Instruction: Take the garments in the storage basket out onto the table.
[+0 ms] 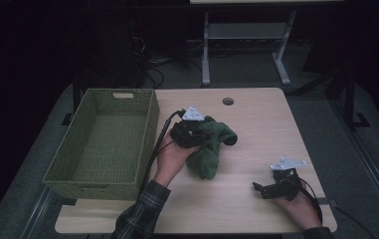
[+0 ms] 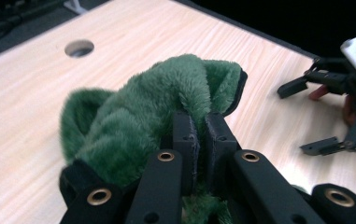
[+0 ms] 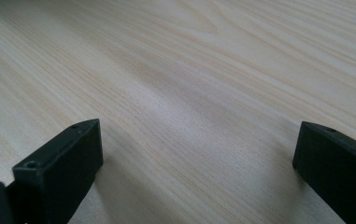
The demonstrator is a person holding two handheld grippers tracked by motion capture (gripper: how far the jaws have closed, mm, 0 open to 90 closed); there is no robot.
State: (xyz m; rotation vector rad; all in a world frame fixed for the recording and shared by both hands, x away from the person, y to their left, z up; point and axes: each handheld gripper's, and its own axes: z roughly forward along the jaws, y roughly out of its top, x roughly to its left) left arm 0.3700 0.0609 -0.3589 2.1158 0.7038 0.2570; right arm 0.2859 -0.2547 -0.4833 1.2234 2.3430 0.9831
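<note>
One green plush cloth (image 1: 211,145) is the thing in hand: a fuzzy, sock-like piece bunched at the centre of the high view, on the pale wooden table (image 1: 256,124), just right of the green woven basket (image 1: 102,142) that fills the left of the frame. You have your left gripper (image 1: 193,130) clamped on it; in the left gripper view the two black jaws stand nearly together at lower centre with a fold of green pile (image 2: 166,100) pinched between them, the rest of the cloth mounding up and to the left of the jaws. In the high view the lower part of the cloth droops toward the bottom of the frame and appears to rest on the table, so I judge you are at the grasp, with the lift barely begun or not yet begun.

Your right gripper (image 1: 262,188) sits well apart at lower right of the high view, jaws spread wide and holding nothing; its own view shows bare wood grain (image 3: 189,93) between the two jaw tips.

Judging by the basket standing beside the cloth, the next move is likely a lift and a carry toward the left of the frame, over the basket's near wall. That calls for enough height for the hanging tail to clear the rim, and a steady pinch, since the soft pile could slip.
</note>
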